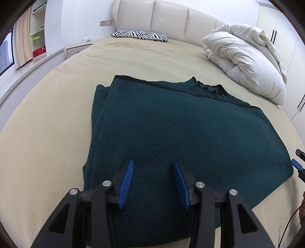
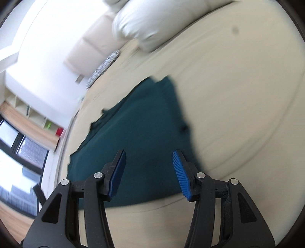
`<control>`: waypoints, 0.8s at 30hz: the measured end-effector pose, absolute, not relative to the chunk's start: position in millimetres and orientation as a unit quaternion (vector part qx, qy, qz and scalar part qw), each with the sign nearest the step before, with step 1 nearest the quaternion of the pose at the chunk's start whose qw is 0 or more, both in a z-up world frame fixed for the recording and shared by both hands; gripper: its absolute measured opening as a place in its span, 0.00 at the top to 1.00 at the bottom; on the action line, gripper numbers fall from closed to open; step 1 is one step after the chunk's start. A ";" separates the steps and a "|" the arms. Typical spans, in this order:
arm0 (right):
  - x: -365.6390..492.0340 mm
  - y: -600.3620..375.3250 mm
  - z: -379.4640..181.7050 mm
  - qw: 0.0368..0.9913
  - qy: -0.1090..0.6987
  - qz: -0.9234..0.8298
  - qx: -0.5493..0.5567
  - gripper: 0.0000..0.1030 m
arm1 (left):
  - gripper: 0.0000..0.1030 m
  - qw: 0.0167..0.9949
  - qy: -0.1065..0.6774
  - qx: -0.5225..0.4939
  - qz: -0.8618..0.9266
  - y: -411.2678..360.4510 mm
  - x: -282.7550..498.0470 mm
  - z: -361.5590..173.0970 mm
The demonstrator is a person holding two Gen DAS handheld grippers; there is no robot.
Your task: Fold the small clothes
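A dark green knitted sweater (image 1: pixel 171 124) lies flat on the beige bed (image 1: pixel 47 133), its left side folded over and its collar at the far end. My left gripper (image 1: pixel 153 166) is open and empty above the sweater's near edge. My right gripper (image 2: pixel 148 158) is open and empty, tilted, above the sweater's near right part (image 2: pixel 143 133). The right wrist view is blurred. The tip of the right gripper (image 1: pixel 297 166) shows at the right edge of the left wrist view, beside the sweater's right corner.
A rolled white duvet (image 1: pixel 246 57) lies at the bed's far right. A zebra-striped pillow (image 1: pixel 139 35) rests against the cream headboard (image 1: pixel 167 17). A nightstand (image 1: pixel 76 49), shelves and a window are on the left. Wardrobe doors stand at the right.
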State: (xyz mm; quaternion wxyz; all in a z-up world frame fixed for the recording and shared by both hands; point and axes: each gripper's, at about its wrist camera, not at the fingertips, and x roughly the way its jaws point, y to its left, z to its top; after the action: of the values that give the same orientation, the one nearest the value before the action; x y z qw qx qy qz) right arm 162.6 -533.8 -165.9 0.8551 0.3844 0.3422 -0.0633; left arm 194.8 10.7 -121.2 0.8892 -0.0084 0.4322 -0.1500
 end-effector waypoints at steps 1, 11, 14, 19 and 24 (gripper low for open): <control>162.7 -540.0 -164.4 0.856 0.342 -0.071 0.382 0.52 | 0.54 0.889 0.433 -0.010 -0.151 10.9 195.0 -121.4; 200.7 -576.6 -186.9 0.825 0.389 -0.085 0.401 0.47 | 0.54 0.887 0.435 -0.017 -0.154 13.4 196.8 -122.5; 213.7 -568.9 -186.9 0.823 0.400 -0.067 0.398 0.47 | 0.54 0.887 0.435 -0.017 -0.153 13.2 196.6 -122.6; 232.9 -557.3 -188.9 0.805 0.437 -0.042 0.399 0.47 | 0.54 0.887 0.436 -0.020 -0.154 13.9 197.0 -122.5; 248.6 -564.3 -197.3 0.770 0.437 -0.015 0.465 0.50 | 0.54 0.885 0.438 -0.027 -0.158 15.1 197.3 -121.8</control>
State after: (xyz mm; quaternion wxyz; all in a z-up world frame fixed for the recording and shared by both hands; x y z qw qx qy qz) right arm 248.6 -564.3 -197.3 0.7702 0.4646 0.4367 -0.0146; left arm 197.3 15.1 -121.8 0.8848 -0.0274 0.4376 -0.1581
